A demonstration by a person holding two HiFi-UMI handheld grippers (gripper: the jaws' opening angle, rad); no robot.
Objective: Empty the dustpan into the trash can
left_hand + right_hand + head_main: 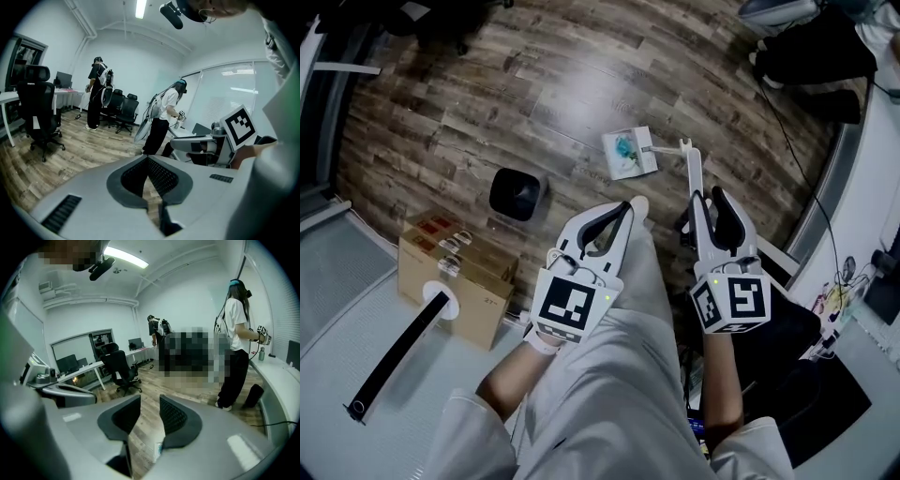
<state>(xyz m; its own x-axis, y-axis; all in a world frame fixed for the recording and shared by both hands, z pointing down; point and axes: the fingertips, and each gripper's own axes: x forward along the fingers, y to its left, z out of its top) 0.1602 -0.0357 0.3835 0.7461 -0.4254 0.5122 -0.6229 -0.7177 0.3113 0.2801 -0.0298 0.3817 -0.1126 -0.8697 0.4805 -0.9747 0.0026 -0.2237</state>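
On the wood floor ahead of the person's legs, the white dustpan lies with bluish scraps in its tray, and its long handle runs from the tray's right side back toward the person. The handle's near end reaches the left jaw of the right claw; whether it touches cannot be told from above. The right gripper view shows this claw released, its jaws apart with only floor showing in the gap between the ribbed pads. The left claw hovers over the person's pale trouser leg, nearer the person than the dustpan and apart from it. In the left gripper view it is clenched on nothing, its tips meeting. The black trash can stands open-topped on the floor, left of the dustpan and well apart from it, ahead and to the left of the left claw. A cardboard box sits just beside the can, nearer the person. Both claws point forward and downward, side by side.
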